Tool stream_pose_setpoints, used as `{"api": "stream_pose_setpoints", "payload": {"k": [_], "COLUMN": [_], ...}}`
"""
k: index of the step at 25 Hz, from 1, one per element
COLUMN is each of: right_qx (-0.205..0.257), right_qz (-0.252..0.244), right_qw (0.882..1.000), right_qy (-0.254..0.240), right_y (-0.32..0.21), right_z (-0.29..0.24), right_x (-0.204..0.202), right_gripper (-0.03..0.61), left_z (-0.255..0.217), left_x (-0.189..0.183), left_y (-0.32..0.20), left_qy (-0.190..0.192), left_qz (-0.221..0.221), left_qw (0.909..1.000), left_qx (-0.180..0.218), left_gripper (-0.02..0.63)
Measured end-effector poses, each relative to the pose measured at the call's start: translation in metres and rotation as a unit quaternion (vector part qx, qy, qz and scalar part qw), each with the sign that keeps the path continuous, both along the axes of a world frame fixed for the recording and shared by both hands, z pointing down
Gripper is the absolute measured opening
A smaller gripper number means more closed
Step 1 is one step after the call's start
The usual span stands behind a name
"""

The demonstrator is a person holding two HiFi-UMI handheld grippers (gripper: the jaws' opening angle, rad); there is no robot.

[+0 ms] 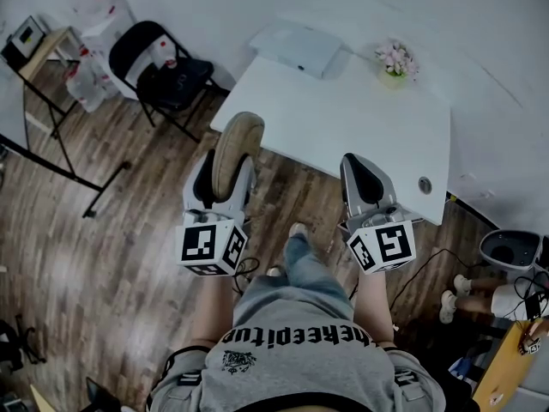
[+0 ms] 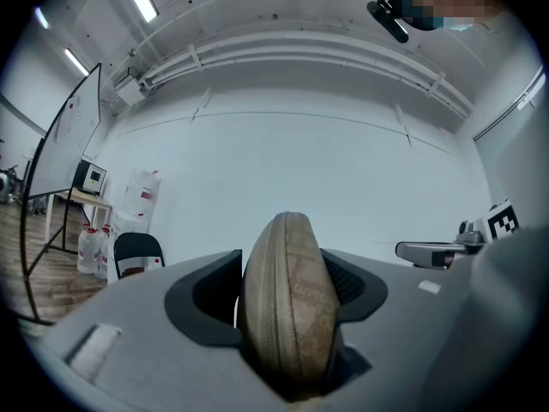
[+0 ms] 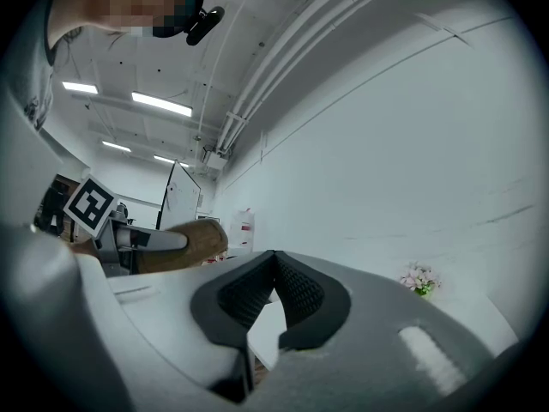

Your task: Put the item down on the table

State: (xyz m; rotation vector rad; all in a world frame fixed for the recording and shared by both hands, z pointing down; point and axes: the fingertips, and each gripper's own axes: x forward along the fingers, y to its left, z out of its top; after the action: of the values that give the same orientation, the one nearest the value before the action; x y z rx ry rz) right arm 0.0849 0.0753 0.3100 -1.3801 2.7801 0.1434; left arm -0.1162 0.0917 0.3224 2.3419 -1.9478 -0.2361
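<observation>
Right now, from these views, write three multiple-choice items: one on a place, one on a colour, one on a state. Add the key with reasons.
1. Where does the flower pot stand?
A. on the floor
B. on the white table
C. on the black chair

2. What colour is the pouch in the left tongs?
A. red
B. blue
C. tan

3. How are the right tongs?
A. shut and empty
B. shut on the flower pot
C. wide open around the pouch

Key:
1 B: the head view shows the flower pot on the table's far part.
2 C: the left gripper view shows a tan, oval pouch standing on edge between the jaws.
3 A: the right gripper view shows the jaw tips meeting with nothing between them.
</observation>
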Motion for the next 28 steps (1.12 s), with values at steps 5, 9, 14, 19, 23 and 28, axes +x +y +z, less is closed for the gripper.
{"api": "stream_pose_setpoints", "payload": {"k": [5,9,14,19,23,28], "right_qx": [-0.004,-0.006,-0.007,-0.01,-0.013,-0.012], "right_qz": [-0.01,-0.022,-0.04,-0.053,-0.061,-0.07], "right_qw": [1.0,1.0,0.999,0.999,0.998,0.998], "right_qy": [-0.002,-0.004,-0.008,0.001,0.002,0.001], "right_y": [-0.031,-0.061,-0.099,-0.135,-0.161,-0.19], "right_z": [0.003,0.002,0.002,0.002,0.002,0.001], "right_x": [-0.002,-0.004,-0.01,-0.013,-0.014,-0.009], "right_gripper": [0.002,0.001,0.002,0.001,0.002,0.0], "left_z": [0.0,-0.001,-0.002,-0.003,-0.002,-0.005], "left_x": [-0.003,-0.002,-0.001,0.0,0.001,0.009], "left_y": [-0.026,-0.053,-0.087,-0.118,-0.142,-0.169], "left_qy": [0.007,0.006,0.008,0.009,0.012,0.009], "left_qz": [-0.006,-0.012,-0.016,-0.026,-0.03,-0.033], "left_qw": [1.0,0.9999,0.9998,0.9996,0.9994,0.9994], "left_qx": [0.0,-0.001,-0.003,-0.004,-0.006,-0.004], "left_gripper": [0.284,0.284,0.284,0.284,0.284,0.284]}}
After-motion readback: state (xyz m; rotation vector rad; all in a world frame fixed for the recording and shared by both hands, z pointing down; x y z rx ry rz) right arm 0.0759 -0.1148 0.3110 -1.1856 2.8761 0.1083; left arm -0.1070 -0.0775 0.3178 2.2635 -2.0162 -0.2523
